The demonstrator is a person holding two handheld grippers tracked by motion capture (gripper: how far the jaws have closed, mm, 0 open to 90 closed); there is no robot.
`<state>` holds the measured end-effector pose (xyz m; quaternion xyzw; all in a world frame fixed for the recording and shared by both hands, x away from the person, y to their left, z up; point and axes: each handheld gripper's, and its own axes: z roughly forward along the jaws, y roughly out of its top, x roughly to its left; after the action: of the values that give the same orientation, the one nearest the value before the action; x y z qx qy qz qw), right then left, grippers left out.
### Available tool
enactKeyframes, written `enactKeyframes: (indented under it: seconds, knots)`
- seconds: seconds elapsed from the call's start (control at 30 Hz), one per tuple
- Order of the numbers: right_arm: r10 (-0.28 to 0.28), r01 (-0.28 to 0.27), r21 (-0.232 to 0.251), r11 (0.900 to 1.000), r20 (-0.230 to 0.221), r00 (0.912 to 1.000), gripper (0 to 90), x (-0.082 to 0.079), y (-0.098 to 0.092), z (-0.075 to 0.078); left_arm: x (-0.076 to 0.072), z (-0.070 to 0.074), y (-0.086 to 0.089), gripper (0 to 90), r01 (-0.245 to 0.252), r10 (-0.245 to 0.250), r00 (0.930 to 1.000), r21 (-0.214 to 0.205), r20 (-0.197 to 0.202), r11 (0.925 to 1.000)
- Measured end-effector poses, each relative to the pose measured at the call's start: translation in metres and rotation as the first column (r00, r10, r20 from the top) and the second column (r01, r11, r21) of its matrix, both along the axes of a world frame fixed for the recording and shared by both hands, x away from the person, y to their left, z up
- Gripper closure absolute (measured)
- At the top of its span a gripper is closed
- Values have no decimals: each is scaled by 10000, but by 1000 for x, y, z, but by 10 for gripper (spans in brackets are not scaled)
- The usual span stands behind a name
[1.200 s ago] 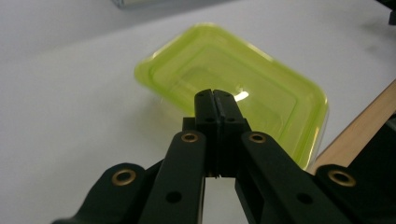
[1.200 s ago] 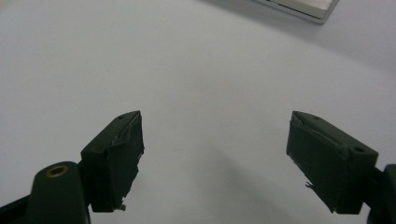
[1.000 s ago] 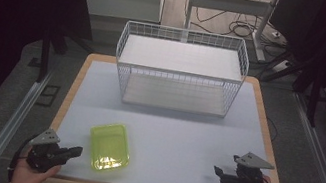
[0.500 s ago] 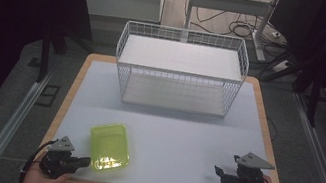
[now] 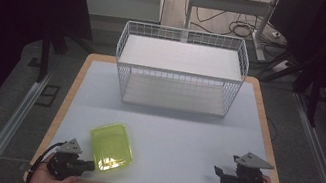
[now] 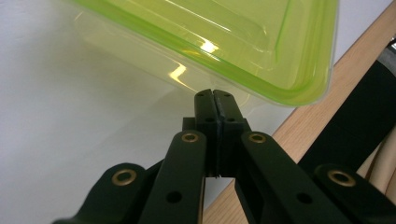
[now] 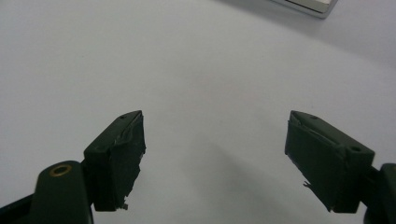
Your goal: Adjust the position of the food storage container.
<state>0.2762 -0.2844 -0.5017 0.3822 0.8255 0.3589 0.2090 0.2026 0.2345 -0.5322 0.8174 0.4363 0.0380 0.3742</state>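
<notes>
My left tongs have their jaws pressed together with nothing between them, the tips just at the near edge of the yellow-green tray, right under its rim; I cannot tell whether they touch it. In the high view those left tongs sit at the near left corner of the counter, with the tray lying flat just beside them, well short of the wire basket at the far side. My right tongs stand wide apart over bare counter, holding nothing, parked near the right edge. I judge this to be the approach, before any grip on the tray. Next I would need to part the left jaws and slide one over the rim, one under, then close.
</notes>
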Motion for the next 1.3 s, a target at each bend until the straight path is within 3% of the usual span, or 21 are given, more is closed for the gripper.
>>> enactKeyframes:
  seconds: [0.33,0.73,1.3]
  knots:
    - [10,-10,22,10000,-24,10000,203,0,1,0,6,1,-22,900,452,-452,9990,39,-44,9990]
    - [43,-43,42,10000,-56,10000,203,0,2,-1,10,0,-49,900,464,-463,9989,71,-67,9989]
    - [65,-64,18,10000,-104,9999,203,0,2,-2,22,3,-92,900,537,-542,9983,260,203,9982]
